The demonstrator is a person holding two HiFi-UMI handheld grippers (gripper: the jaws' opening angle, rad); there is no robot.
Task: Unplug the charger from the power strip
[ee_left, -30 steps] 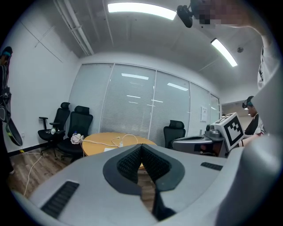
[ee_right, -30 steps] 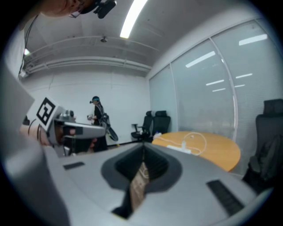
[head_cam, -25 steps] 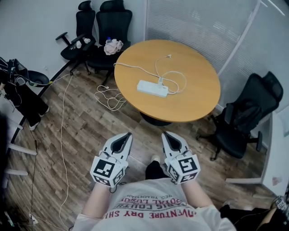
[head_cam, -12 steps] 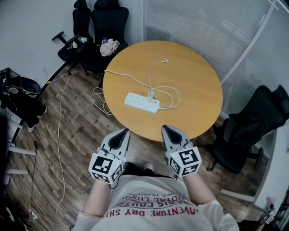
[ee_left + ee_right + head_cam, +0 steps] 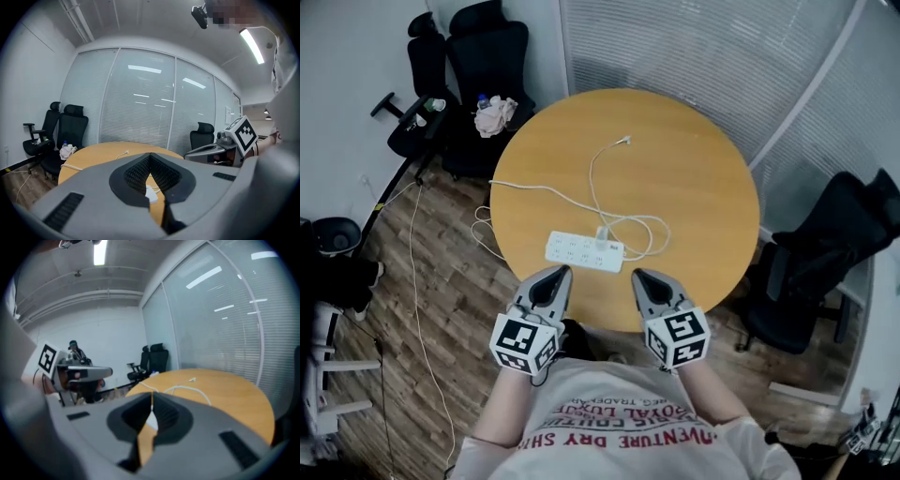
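Charger (image 5: 602, 235): seated in the power strip (image 5: 584, 252), near the front edge of the round table (image 5: 712, 150).
Left gripper (image 5: 553, 273) and right gripper (image 5: 642, 276) hover just short of the strip, jaws closed and empty, probably so one can steady the strip while the other pulls. Strip markings are too small to read. The shirt (image 5: 619, 422) print is upside down, partly "DRY".

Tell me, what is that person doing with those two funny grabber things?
A person stands at the near edge of a round wooden table, holding a left gripper and a right gripper. Both are shut and empty, and they hover just short of a white power strip. A white charger is still plugged into it, and its cable loops across the tabletop. Nothing is being touched yet.
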